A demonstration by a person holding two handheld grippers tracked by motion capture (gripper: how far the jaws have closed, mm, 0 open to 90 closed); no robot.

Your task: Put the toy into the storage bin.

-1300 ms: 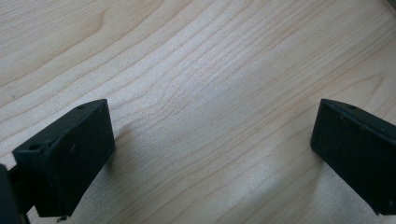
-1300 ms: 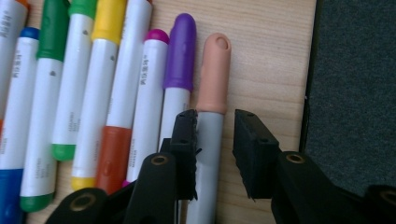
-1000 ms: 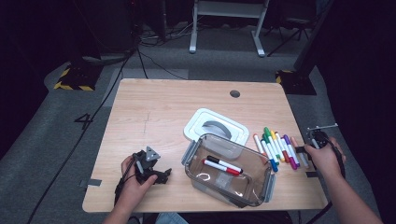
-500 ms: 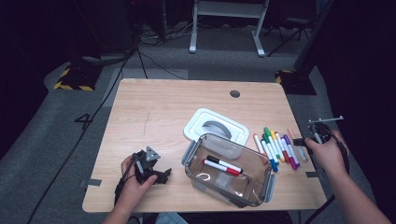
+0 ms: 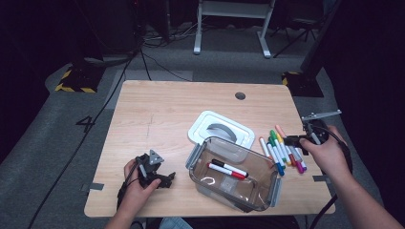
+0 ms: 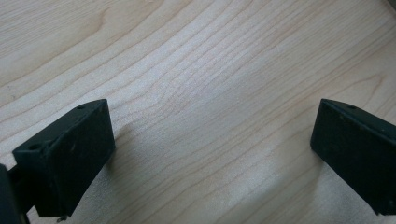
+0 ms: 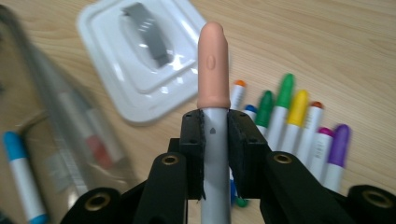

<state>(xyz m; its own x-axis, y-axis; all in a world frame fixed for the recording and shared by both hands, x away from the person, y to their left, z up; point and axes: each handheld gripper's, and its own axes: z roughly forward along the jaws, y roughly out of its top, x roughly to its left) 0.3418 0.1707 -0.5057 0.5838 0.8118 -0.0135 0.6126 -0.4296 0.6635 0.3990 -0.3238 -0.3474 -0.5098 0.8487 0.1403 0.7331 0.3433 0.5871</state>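
Observation:
My right gripper is shut on a grey marker with a peach cap, which stands up between the jaws. In the high view the right gripper hovers over the right end of a row of coloured markers lying on the table. A clear plastic container stands left of the row, with a black marker and a red marker inside. Its white lid lies behind it. My left gripper rests on the table at the front left. Its jaws are open over bare wood.
The wooden table has free room across its back and left. A round cable hole sits near the back edge. The coloured markers and the lid lie below the held marker. Dark floor with cables surrounds the table.
My right hand has risen and shifted left from the table's right edge, to above the end of the marker row. The left hand has stayed put.

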